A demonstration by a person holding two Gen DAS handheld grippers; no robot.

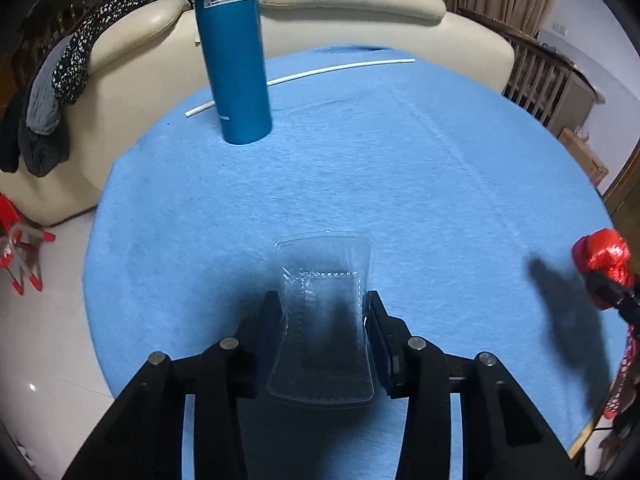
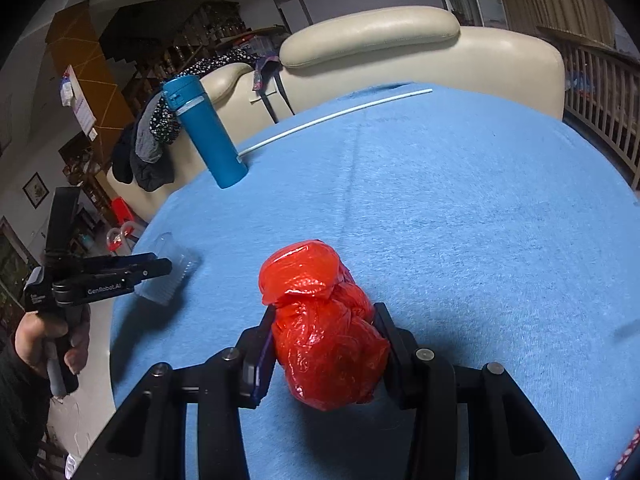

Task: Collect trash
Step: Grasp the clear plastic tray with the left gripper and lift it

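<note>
Blue felt covers our round worktop (image 1: 400, 168) before a cream sofa. Our left tool (image 1: 322, 304) pinches a clear plastic tray (image 1: 324, 272); our right tool (image 2: 324, 316) clamps a crumpled red plastic bag (image 2: 320, 320). Both pieces appear collected, not binned. Beyond: a teal flask (image 1: 236, 60), a white straw (image 1: 340, 68).

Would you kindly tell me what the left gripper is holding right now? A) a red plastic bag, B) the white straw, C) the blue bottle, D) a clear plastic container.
D: the left gripper is shut on the clear plastic container, its fingers pressing both sides, while the red plastic bag sits in the right gripper.
</note>
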